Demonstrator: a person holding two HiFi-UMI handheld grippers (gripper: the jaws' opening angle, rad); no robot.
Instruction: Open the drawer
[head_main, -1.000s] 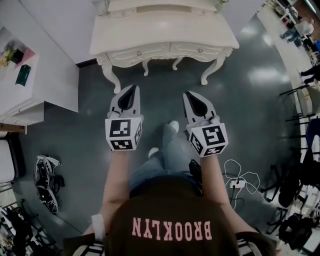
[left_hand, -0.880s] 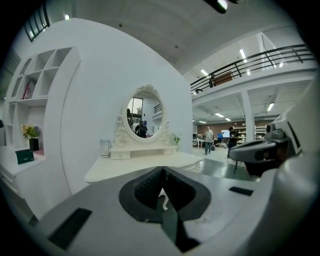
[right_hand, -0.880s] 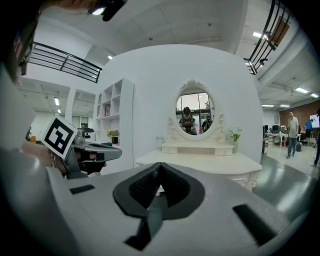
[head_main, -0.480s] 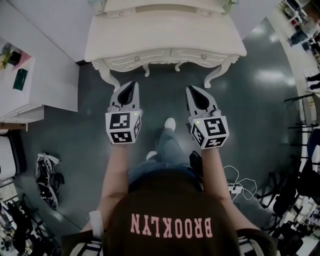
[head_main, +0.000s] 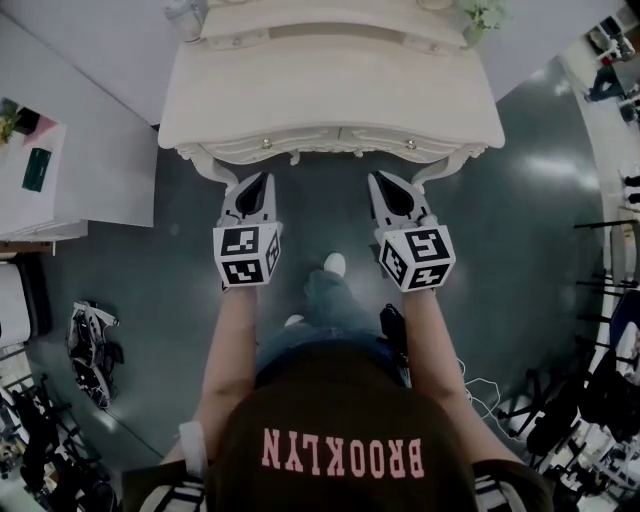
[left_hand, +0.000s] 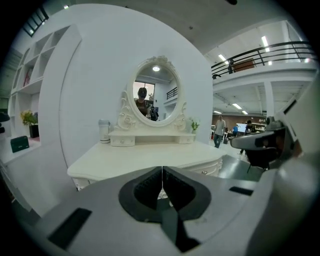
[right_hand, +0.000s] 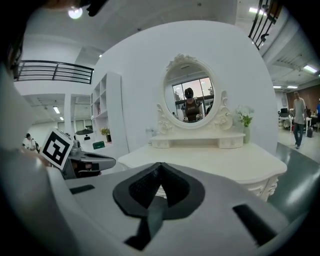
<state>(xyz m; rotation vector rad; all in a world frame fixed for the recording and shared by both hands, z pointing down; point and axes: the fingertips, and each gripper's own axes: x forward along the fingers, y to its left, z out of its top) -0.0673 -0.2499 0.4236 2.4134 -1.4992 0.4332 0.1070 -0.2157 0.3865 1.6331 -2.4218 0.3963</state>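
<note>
A cream dressing table (head_main: 330, 85) stands just ahead, with two closed drawers in its front edge. The left drawer has a small knob (head_main: 266, 143) and the right drawer another knob (head_main: 410, 144). My left gripper (head_main: 266, 178) is shut and empty, its tips just short of the left drawer front and a little below it. Beside it, the right gripper (head_main: 377, 178) is also shut and empty, just short of the right drawer. In the left gripper view the closed jaws (left_hand: 162, 170) point at the tabletop (left_hand: 145, 157). The right gripper view shows its shut jaws (right_hand: 161, 165) below the oval mirror (right_hand: 189, 97).
A white shelf unit (head_main: 60, 170) stands to the left of the table. Dark gear lies on the floor at the lower left (head_main: 92, 352). Chairs and cables crowd the right edge (head_main: 590, 400). A small plant (head_main: 487, 12) and a cup (head_main: 180, 12) sit on the tabletop's back.
Both grippers have moved forward together towards the dressing table, still shut. The table's front edge now lies right above their tips.
</note>
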